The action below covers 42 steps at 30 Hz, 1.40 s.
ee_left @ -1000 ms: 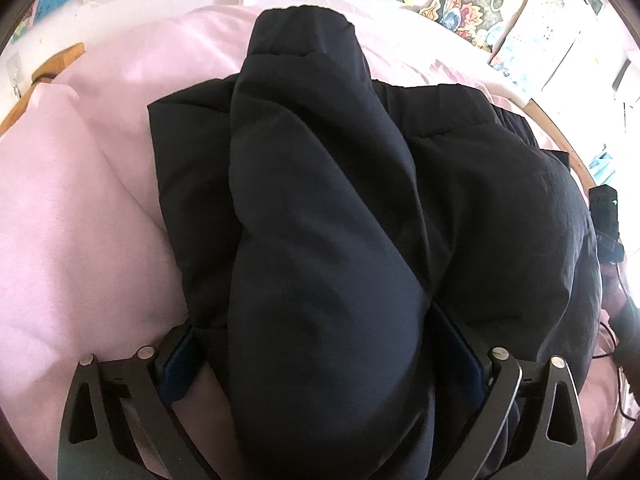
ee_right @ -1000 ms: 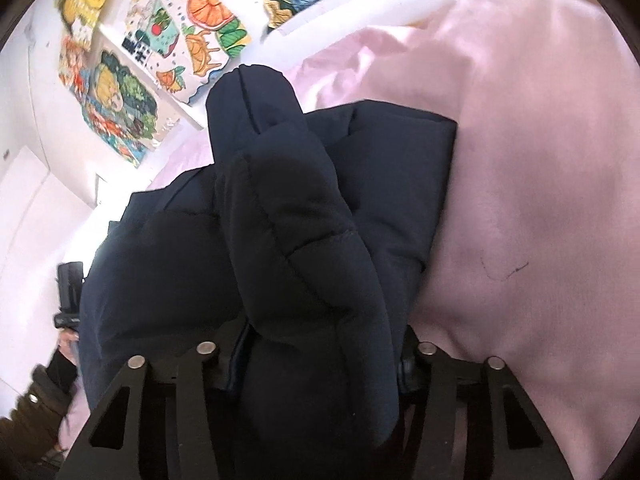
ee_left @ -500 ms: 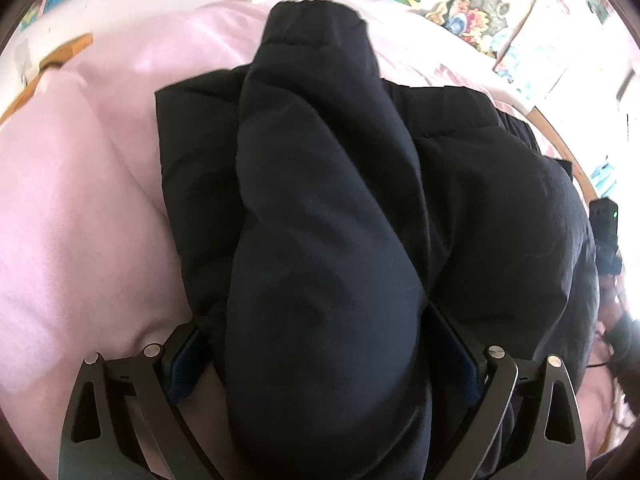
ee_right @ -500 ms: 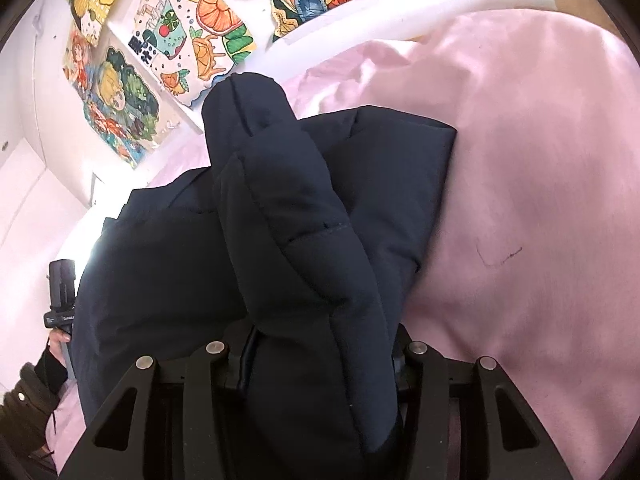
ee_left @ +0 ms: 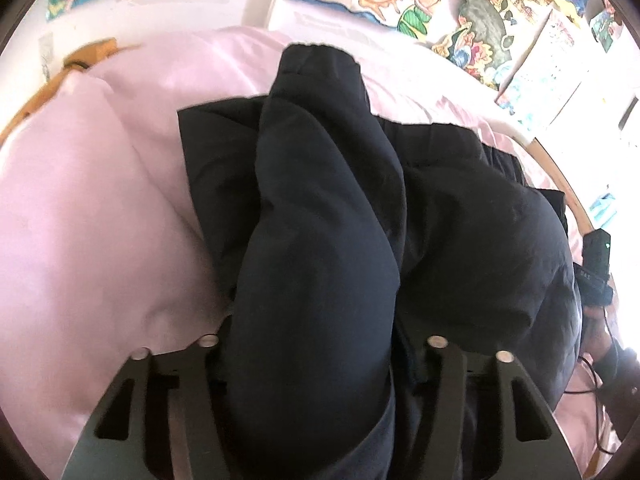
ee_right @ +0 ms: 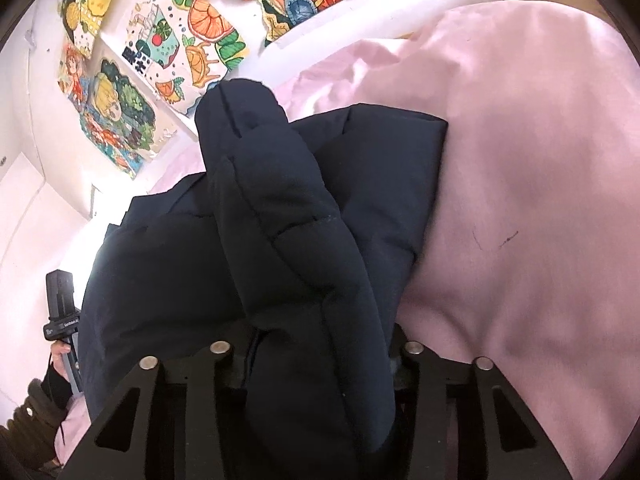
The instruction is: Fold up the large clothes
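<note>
Pink bedding (ee_left: 100, 208) covers the bed, with bright drawings (ee_right: 168, 48) pinned to the white wall behind it, and a dark padded jacket (ee_left: 460, 240) lies spread across the middle of the bedding. The left gripper (ee_left: 316, 364) has just been closing its jaws, which now pinch one thick sleeve (ee_left: 320, 200) that runs away from the camera over the jacket's body. The right gripper (ee_right: 316, 364), its jaws also just closing, squeezes the other quilted sleeve (ee_right: 280, 208) the same way.
</note>
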Each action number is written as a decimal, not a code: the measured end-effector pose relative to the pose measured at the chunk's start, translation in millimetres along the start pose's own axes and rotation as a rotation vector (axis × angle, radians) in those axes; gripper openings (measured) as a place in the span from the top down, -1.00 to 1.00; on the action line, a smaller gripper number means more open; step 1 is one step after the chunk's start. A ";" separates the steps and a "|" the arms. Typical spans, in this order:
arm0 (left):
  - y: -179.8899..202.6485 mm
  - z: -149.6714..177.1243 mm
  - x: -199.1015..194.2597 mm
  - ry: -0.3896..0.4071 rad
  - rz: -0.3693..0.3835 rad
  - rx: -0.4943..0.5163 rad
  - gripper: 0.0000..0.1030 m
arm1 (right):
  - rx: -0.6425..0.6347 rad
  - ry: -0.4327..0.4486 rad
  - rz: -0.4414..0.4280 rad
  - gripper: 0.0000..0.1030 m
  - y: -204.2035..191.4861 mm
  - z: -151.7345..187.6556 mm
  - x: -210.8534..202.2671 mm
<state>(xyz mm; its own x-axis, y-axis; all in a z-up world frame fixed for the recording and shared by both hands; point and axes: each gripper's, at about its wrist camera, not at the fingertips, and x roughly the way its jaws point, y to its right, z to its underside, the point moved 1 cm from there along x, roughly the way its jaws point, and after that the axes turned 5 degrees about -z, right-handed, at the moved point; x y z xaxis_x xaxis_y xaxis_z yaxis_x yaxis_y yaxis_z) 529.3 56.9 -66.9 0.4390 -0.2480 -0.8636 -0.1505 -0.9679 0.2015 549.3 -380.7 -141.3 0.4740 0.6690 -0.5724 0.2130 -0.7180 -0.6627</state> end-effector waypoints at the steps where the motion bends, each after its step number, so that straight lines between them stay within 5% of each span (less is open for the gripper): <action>1: -14.2 -3.7 -9.3 0.009 -0.008 0.004 0.23 | 0.007 0.008 0.003 0.32 -0.9 1.3 -0.7; 9: -0.6 -10.6 -41.2 0.011 -0.016 -0.081 0.62 | 0.062 0.046 0.024 0.56 -30.5 -1.1 -25.5; 23: 52.9 -22.6 -181.9 -0.024 0.031 -0.120 0.68 | 0.066 0.022 0.069 0.59 -135.4 13.6 -152.1; 32: 86.0 47.9 -264.6 -0.012 -0.018 -0.112 0.68 | 0.115 -0.006 0.064 0.59 -178.3 61.8 -204.3; 37: 69.4 88.6 -270.7 -0.004 0.017 -0.205 0.68 | 0.096 -0.007 0.064 0.59 -188.7 99.2 -212.4; 42: 66.2 98.5 -257.4 0.016 -0.001 -0.174 0.68 | 0.085 -0.013 0.087 0.59 -178.0 114.1 -197.3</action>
<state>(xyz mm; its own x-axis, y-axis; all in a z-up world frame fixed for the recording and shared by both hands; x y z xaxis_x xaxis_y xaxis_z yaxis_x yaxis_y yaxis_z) 319.1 60.8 123.2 0.4534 -0.2462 -0.8567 0.0048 -0.9604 0.2786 320.4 -363.0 34.4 0.4767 0.6074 -0.6355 0.0981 -0.7551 -0.6482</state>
